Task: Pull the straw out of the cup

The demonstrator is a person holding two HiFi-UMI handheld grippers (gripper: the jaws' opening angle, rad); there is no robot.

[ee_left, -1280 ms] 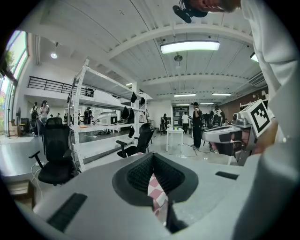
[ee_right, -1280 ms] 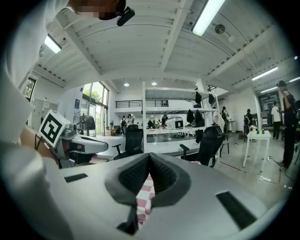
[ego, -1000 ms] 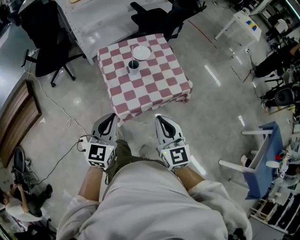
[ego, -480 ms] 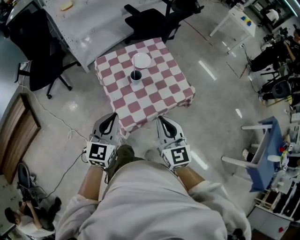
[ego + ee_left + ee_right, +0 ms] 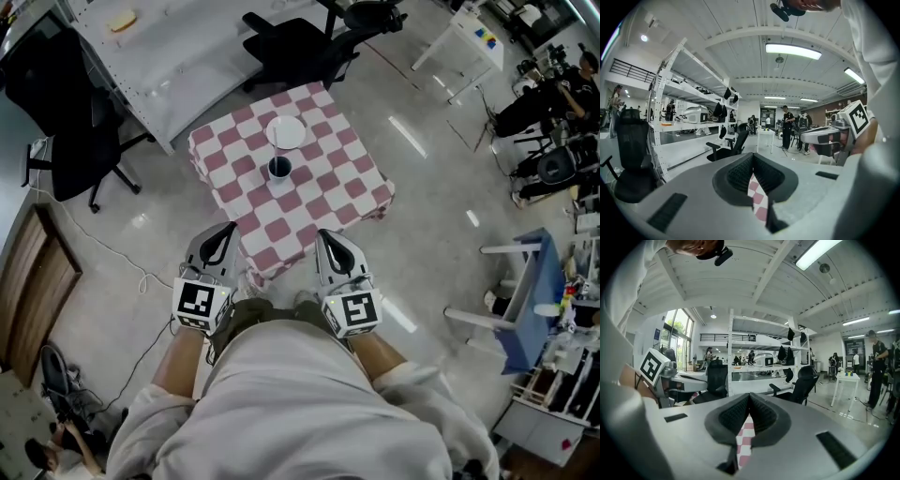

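Note:
A small table under a pink-and-white checked cloth [image 5: 319, 187] stands ahead on the floor. On it is a white cup [image 5: 279, 169] with a dark inside; its straw is too small to make out. A white plate [image 5: 285, 131] lies just beyond the cup. My left gripper [image 5: 225, 234] and right gripper [image 5: 326, 238] are held side by side at the table's near edge, well short of the cup, both shut and empty. Each gripper view shows a strip of checked cloth [image 5: 758, 201] [image 5: 744, 441] below the closed jaws, with the left gripper [image 5: 753, 157] and right gripper [image 5: 749, 397] pointing roughly level.
Black office chairs [image 5: 300, 42] [image 5: 66, 122] and a long white bench [image 5: 159, 56] stand behind the table. A blue stand [image 5: 530, 309] is at the right, a wooden panel [image 5: 37, 291] at the left. A cable [image 5: 131, 272] runs over the floor at left.
The checked table with cup and plate has drawn closer to both grippers as the person walks toward it. Both grippers stay shut, side by side.

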